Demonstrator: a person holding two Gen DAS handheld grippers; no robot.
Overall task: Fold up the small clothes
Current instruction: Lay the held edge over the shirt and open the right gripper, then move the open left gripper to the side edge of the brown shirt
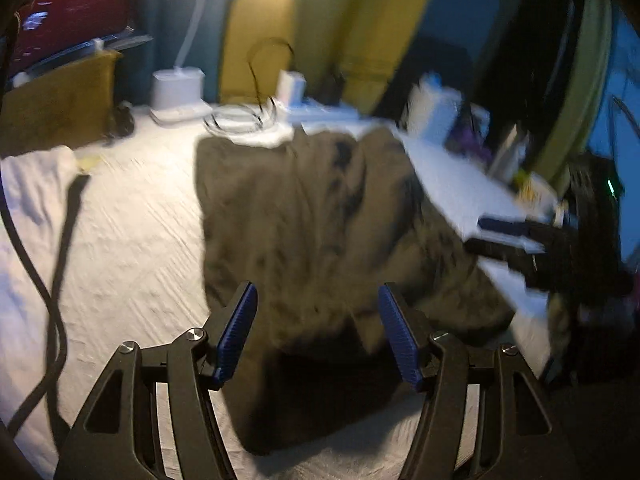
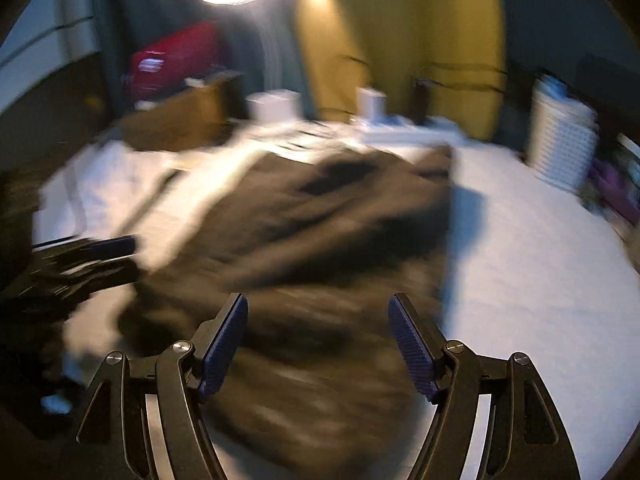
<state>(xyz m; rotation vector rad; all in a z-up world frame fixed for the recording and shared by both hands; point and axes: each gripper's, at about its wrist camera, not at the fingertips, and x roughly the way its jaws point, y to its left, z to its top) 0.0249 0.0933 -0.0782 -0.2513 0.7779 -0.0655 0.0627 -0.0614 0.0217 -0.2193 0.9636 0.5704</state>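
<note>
Bedding in white (image 1: 132, 240) is spreading under everything, and the brown garment (image 1: 312, 216) is lying rumpled across it. I am holding my left gripper (image 1: 318, 336) and right gripper (image 2: 318, 350) above its near edge, both gaping apart, pinching nothing.

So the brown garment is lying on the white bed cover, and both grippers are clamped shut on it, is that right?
Not quite. The brown garment does lie on the white bed cover, but neither gripper is clamped on it. The left gripper in the left wrist view and the right gripper in the right wrist view both have open jaws with nothing pinched.
</note>
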